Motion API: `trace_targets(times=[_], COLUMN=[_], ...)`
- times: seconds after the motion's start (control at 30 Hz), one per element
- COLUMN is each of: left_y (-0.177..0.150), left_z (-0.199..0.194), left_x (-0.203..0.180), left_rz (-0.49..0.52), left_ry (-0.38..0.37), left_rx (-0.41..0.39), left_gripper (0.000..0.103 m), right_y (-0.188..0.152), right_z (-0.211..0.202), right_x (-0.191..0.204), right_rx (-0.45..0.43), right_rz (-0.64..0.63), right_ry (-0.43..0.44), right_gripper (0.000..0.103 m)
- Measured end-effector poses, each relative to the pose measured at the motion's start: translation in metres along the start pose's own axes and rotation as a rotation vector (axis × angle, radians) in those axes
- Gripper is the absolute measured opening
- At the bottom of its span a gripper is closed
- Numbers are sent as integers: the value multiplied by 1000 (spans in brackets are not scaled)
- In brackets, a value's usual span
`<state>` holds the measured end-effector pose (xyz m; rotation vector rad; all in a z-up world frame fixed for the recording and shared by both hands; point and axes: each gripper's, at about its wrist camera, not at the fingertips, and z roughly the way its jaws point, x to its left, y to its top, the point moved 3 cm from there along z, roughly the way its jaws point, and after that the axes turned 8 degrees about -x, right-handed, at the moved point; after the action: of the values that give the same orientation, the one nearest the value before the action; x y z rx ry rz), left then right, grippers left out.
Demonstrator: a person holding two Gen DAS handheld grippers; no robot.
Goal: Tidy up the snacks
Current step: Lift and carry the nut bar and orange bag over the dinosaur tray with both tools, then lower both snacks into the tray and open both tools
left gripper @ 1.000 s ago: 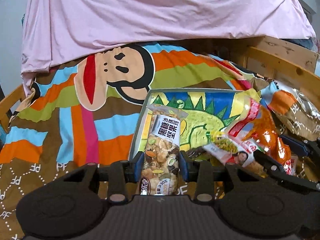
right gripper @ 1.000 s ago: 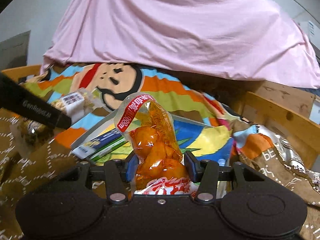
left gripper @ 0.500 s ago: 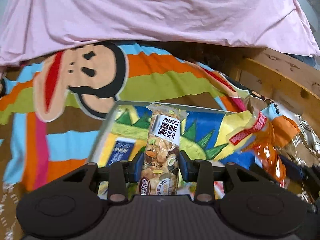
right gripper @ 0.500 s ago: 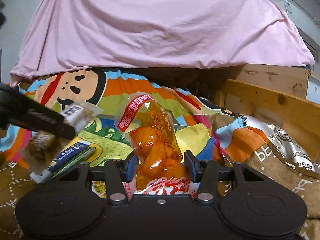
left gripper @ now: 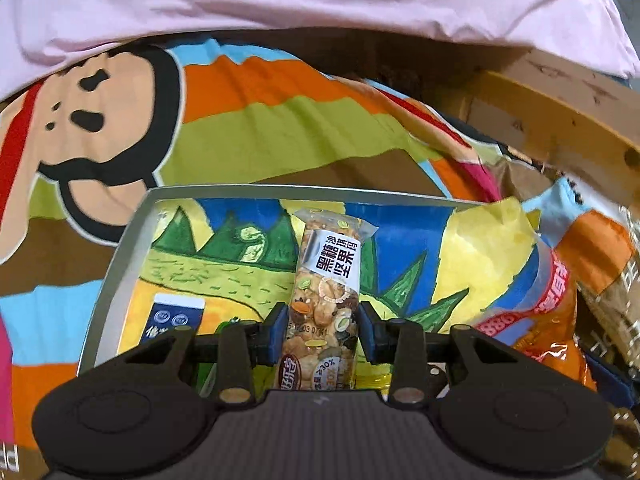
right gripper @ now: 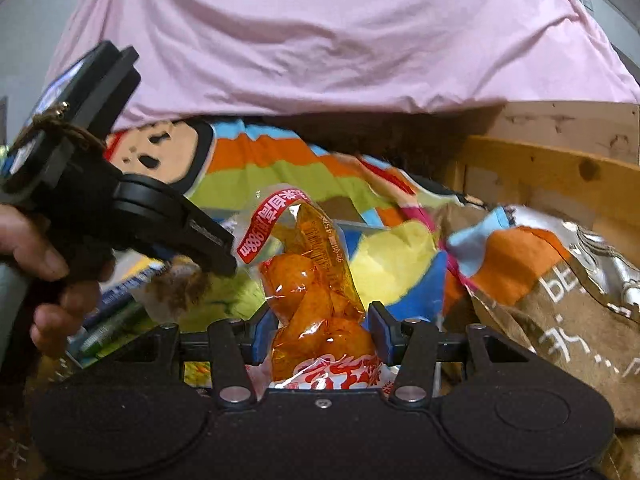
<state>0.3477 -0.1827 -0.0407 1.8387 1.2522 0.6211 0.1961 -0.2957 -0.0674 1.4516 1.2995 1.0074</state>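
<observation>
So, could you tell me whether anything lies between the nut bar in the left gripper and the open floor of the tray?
Nothing visible blocks it. The nut bar, clamped in the left gripper, hangs over bare floor of the tray. A blue-and-white packet lies to its left, and the orange snack bag is to its right.

Blue packet (left gripper: 176, 320) in tray (left gripper: 120, 264): near end hidden behind gripper body. Orange bag (right gripper: 320, 312): base hidden likewise.

Nut bar pkt (left gripper: 326, 300) in left gripper (left gripper: 323, 336), over tray (left gripper: 120, 248).
</observation>
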Motion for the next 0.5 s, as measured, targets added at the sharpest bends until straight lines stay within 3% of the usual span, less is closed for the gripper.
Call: trace_targets(times=[0.2, 0.5], left_y=[-7, -16], left_z=[11, 17], left_x=[-3, -2], left_rz=[76, 105], left_ry=[-46, -73], left_rx=[13, 11], left_gripper=[40, 40], right_y=[-10, -16], right_z=[12, 24], right_x=[-5, -5], right_rx=[55, 92], right_rz=[-2, -27], right_ry=[-44, -84], right_gripper=[52, 54])
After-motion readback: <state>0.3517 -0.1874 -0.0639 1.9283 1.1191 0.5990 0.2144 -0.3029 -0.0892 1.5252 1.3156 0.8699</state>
